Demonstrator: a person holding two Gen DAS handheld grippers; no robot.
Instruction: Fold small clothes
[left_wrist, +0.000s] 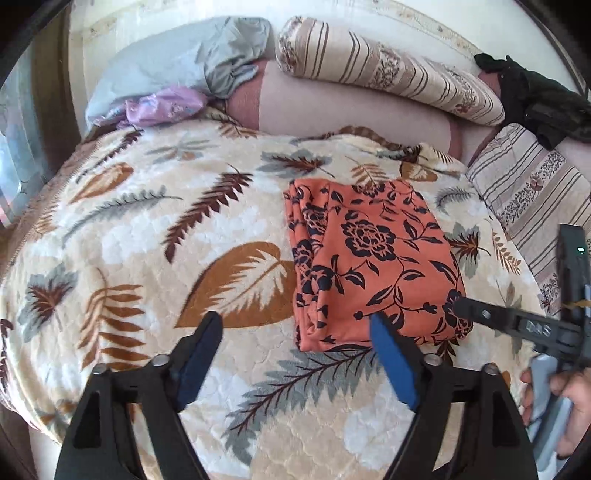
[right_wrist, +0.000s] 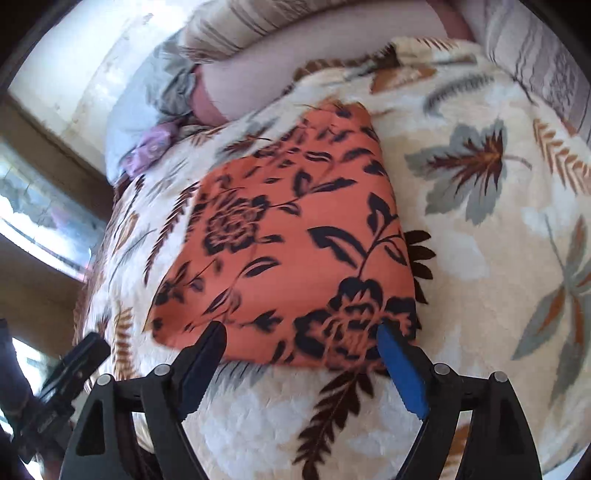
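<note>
Both grippers gape wide over a folded orange cloth on the bed.

Left gripper (left_wrist: 297, 325) hangs empty at the cloth's (left_wrist: 369, 258) near-left corner, on the leaf blanket (left_wrist: 147, 221). Only this view shows the right gripper (left_wrist: 480, 314) from outside, the hand (left_wrist: 569, 402), striped bolsters (left_wrist: 388, 62) and a black garment (left_wrist: 535, 99). Right gripper (right_wrist: 301, 334), also empty, straddles the cloth's (right_wrist: 288, 236) near edge; its blurred view alone shows the window (right_wrist: 40, 218).

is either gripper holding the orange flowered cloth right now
No: the left gripper and the right gripper are both open with nothing between their fingers, and the folded orange cloth lies free on the leaf-print blanket.
</note>
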